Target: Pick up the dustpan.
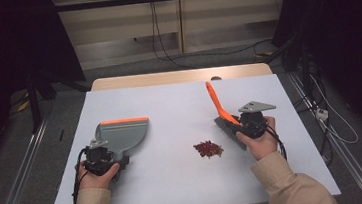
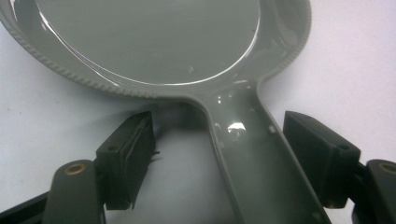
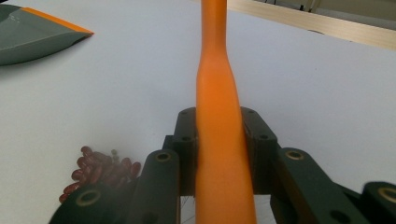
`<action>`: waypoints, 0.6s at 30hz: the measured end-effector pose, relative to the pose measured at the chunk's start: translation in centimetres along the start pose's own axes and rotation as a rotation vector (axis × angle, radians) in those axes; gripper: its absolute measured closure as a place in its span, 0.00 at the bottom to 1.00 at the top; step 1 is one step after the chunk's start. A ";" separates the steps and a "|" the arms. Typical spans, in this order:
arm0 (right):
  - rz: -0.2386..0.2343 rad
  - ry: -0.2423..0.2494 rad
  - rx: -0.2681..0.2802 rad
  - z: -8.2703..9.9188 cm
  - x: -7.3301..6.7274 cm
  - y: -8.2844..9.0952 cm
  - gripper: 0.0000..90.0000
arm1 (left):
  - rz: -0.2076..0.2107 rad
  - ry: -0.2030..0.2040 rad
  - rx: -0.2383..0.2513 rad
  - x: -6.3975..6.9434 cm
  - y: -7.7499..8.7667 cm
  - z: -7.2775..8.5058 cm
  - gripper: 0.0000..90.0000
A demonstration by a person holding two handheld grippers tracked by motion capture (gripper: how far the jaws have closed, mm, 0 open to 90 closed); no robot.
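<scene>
Dustpan [image 1: 123, 134] handle between left gripper's [image 2: 219, 154] parted pads; right gripper [image 3: 219, 154] clamps brush [image 1: 218, 106] beside beans [image 1: 208, 148].

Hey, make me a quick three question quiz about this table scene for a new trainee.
1. True or false: the right claw is clamped on the orange brush handle.
2. What lies between the dustpan and the brush bristles?
3. The left claw is: A) shut on the dustpan handle, B) open around it.

Key: 1 true; 2 a small pile of red beans; 3 B, a gap shows beside each pad.
</scene>
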State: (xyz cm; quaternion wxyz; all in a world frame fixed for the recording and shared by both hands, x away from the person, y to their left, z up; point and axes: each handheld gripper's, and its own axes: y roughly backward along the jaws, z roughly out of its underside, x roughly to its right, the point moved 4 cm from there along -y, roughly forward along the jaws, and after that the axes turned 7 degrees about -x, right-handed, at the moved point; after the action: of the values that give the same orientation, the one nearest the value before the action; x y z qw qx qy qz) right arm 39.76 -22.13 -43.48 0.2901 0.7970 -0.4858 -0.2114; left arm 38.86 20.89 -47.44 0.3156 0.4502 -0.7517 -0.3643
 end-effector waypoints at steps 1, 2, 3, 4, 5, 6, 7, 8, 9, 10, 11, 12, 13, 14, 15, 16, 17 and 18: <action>0.000 -0.001 0.000 0.0 0.0 0.0 0.79 | 0.005 0.001 0.001 0.0 0.0 -0.1 0.31; 0.000 0.001 -0.001 0.0 -0.1 0.0 0.79 | 0.004 0.002 0.005 0.0 -0.1 -0.2 0.35; -0.002 -0.001 -0.002 0.0 -0.1 -0.1 0.79 | -0.004 0.009 0.002 0.0 -0.2 -0.3 0.37; -0.001 -0.003 -0.002 0.0 -0.1 -0.1 0.79 | -0.007 0.001 -0.005 0.0 -0.2 -0.3 0.38; -0.001 0.001 0.001 -0.1 -0.1 -0.1 0.79 | -0.014 0.006 -0.002 0.0 -0.2 -0.4 0.40; 0.000 0.001 0.001 -0.1 -0.1 -0.1 0.79 | -0.018 -0.001 -0.008 -0.1 -0.3 -0.5 0.42; 0.000 0.000 0.001 -0.1 -0.1 -0.1 0.79 | -0.028 -0.007 -0.010 -0.2 -0.3 -0.6 0.45; 0.001 -0.002 0.000 0.0 -0.1 -0.1 0.79 | -0.036 -0.014 -0.003 -0.3 -0.4 -0.7 0.49; 0.001 -0.002 -0.004 0.0 -0.1 0.0 0.79 | -0.033 -0.017 -0.010 -0.4 -0.4 -0.8 0.54; 0.002 -0.002 -0.006 0.0 0.0 0.0 0.79 | -0.029 -0.017 -0.008 -0.5 -0.4 -0.8 0.57; 0.002 0.000 -0.005 0.0 0.0 0.0 0.79 | -0.031 -0.030 -0.010 -0.5 -0.4 -0.9 0.59; 0.001 0.001 -0.006 0.0 0.0 0.0 0.79 | -0.044 -0.029 -0.019 -0.5 -0.5 -1.0 0.65; 0.001 0.003 -0.005 0.0 0.1 0.0 0.79 | -0.036 -0.035 -0.027 -0.7 -0.5 -1.1 0.66; 0.001 0.003 -0.004 0.0 0.1 0.0 0.79 | -0.026 -0.036 -0.033 -0.7 -0.4 -1.2 0.67; 0.000 0.003 -0.003 0.0 0.1 0.1 0.79 | -0.020 -0.040 -0.031 -0.9 -0.4 -1.2 0.67; 0.002 0.004 -0.002 0.0 0.2 0.1 0.79 | -0.014 -0.046 -0.033 -1.0 -0.4 -1.2 0.67; 0.004 0.004 -0.001 0.0 0.2 0.1 0.79 | -0.014 -0.057 -0.030 -1.0 -0.4 -1.2 0.67; 0.002 0.004 0.000 0.0 0.2 0.1 0.79 | -0.013 -0.061 -0.027 -1.0 -0.3 -1.2 0.67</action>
State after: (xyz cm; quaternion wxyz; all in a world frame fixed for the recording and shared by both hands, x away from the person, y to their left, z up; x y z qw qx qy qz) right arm 39.75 -22.38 -43.45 0.2913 0.7968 -0.4860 -0.2098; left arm 40.39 21.38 -47.23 0.2963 0.4396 -0.7528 -0.3901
